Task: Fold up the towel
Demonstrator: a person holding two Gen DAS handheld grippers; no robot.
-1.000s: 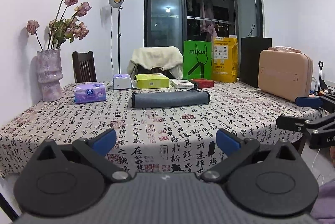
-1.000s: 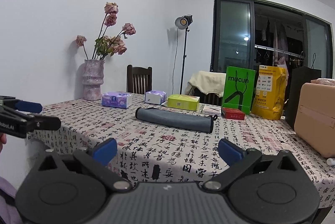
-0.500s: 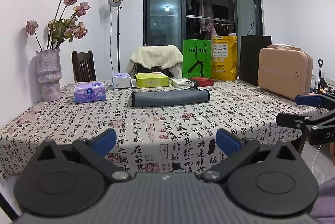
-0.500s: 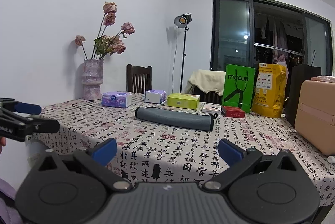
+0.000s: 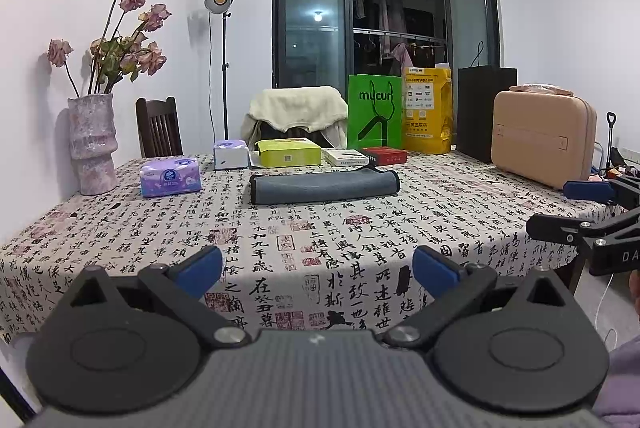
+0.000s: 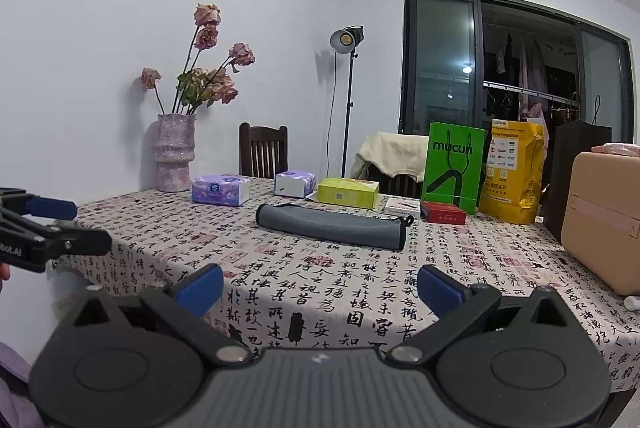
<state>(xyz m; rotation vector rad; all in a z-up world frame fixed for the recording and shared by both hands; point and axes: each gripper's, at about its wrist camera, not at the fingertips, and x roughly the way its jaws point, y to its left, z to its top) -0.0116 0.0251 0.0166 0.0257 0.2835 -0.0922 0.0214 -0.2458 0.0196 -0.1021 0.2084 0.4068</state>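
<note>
1. The towel (image 5: 324, 187) is a grey, long and narrow bundle. It lies flat on the tabletop (image 5: 360, 240), about in the middle, in front of the yellow-green box (image 5: 289, 152) and to the right of the purple tissue pack (image 5: 171, 177). It seems folded or rolled to a strip already — how many layers it has I cannot tell.

2. The left gripper (image 5: 316, 266) is in the air over the near edge of the tabletop, well apart from the towel. Its jaws are apart and hold nothing.

3. The right gripper (image 6: 318, 282) is also near the front edge, a little more to the right side, and its jaws are wide apart and empty too.

4. I judge the step in hand is the approach: both grippers must go forward to the towel before any fold.

5. To do it well, I would bring each gripper to one short end of the strip — left gripper to the left end, right gripper to the end with the small loop (image 6: 409, 219).

6. Come low and level, so that one finger slides under the cloth edge and not into the printed tablecloth; otherwise the tablecloth may be pinched together with it.

7. Close only when all layers of the end are between the jaws.
</note>
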